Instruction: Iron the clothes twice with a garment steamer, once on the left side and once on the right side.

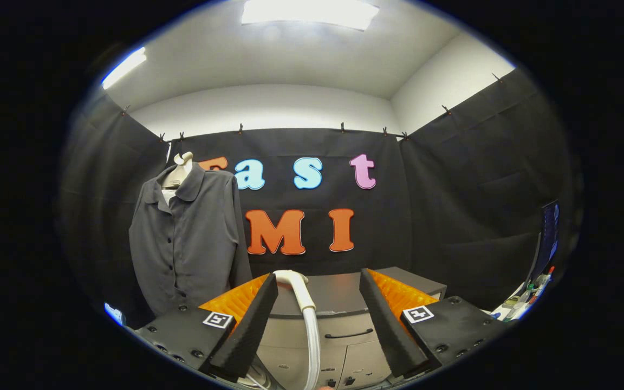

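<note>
Grey button-front shirt (187, 244) with a collar hangs on a pale hanger-topped stand (180, 172) against the black cloth wall (453, 206) of the booth, its hem reaching down beside the left finger of the tool (317, 319). From the shirt's right sleeve edge, the cloth wall runs clear across to the far corner, leaving a wide open span of air over the grey worktop (339, 295).

That worktop sits to the right of the shirt and lower than its shoulders; its front edge runs between the two fingers, with pale cabinet fronts and a dark drawer handle (349, 335) beneath it. A white curved steamer neck with its hose (305, 309) rises between the fingers, nearer the left one, its bend level with the worktop's front edge and well right of the shirt's hem.

The tool's fingers stand spread wide apart, neither one pressing on the hose; whether the left finger brushes it cannot be told.

Far right of the shirt, past the right finger, a dark screen (549, 233) and small coloured clutter (528, 295) sit by the side wall.
</note>
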`<state>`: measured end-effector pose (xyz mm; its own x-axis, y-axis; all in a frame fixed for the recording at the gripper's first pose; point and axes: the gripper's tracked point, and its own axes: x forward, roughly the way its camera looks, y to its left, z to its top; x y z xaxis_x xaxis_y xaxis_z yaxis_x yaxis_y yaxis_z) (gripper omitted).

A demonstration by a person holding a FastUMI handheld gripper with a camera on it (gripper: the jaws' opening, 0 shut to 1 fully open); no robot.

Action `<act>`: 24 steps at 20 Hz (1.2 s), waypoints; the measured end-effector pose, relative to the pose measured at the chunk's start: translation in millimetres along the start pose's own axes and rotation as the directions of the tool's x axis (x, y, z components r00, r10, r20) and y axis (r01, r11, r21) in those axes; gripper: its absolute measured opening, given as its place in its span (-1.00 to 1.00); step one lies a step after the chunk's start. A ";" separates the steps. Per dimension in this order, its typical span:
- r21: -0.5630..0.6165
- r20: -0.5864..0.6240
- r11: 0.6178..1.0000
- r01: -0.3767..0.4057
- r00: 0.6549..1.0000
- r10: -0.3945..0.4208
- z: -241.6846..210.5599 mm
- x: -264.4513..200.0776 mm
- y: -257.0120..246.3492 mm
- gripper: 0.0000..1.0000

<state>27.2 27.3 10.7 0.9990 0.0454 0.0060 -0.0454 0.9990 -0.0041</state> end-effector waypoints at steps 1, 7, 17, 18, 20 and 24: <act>0.005 -0.006 1.000 -0.015 1.000 0.015 0.8 7.1 4.5 0.96; -0.055 -0.095 0.990 -0.127 0.988 0.121 -14.2 71.6 27.1 0.96; 0.015 -0.361 0.951 -0.310 0.885 0.295 -94.0 225.5 38.0 0.97; 0.024 -0.403 0.943 -0.331 0.861 0.312 -109.7 235.3 42.3 0.97; 0.021 -0.474 0.938 -0.346 0.823 0.314 -137.1 254.2 44.9 0.97; 0.019 -0.567 0.944 -0.330 0.774 0.282 -175.6 279.0 41.4 0.97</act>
<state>305.2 80.7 -163.4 0.7641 0.3147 -0.5631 -0.3725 0.9280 0.0132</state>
